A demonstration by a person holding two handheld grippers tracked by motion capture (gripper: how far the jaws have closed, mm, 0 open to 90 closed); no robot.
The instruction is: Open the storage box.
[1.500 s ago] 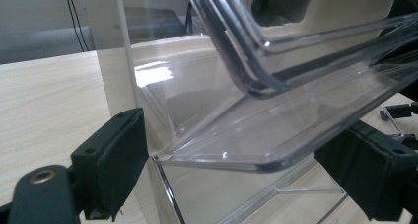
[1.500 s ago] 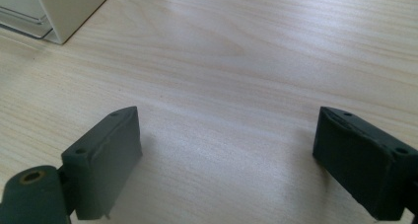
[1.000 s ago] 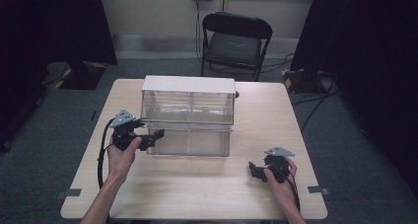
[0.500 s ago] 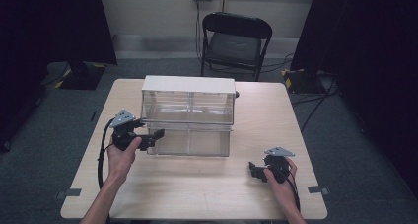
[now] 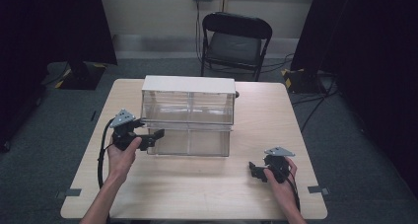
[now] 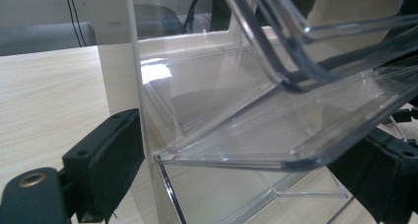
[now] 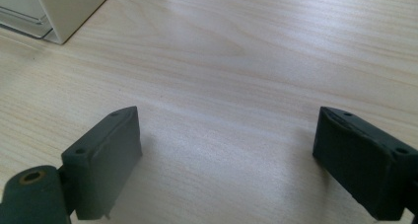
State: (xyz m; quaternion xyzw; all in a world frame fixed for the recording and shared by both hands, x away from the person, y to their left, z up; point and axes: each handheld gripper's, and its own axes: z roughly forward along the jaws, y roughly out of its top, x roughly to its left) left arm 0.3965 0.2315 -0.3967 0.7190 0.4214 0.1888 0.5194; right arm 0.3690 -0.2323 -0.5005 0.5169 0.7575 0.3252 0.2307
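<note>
My left claw (image 5: 154, 136) was at the lower left corner of the clear plastic drawer cabinet with the cream-white top and sides (image 5: 187, 113), which stood in the middle of the pale wooden desk (image 5: 207, 184), a little above the centre of the high view. In the left gripper view the jaws stood apart, one low at the left of the frame against the cream side wall, the other low at the right behind clear plastic, with the cabinet's front corner between them. Across the upper right of that frame a transparent drawer (image 6: 276, 120) hung tilted, its front lip dropped toward the camera, so it looked partly pulled out of its slot; I could not tell whether either jaw was actually pressing on it. My right claw (image 5: 256, 170) lay low on the desk toward the lower right of the high view, well apart from the cabinet, jaws wide open over bare wood with nothing between them. I judged that I was in the step of working a lower left drawer out of, or back into, the cabinet. The next move would call for closing on the drawer's front lip, levelling it, and sliding it straight along its rails, perhaps with the right claw brought over to steady the cabinet.
</note>
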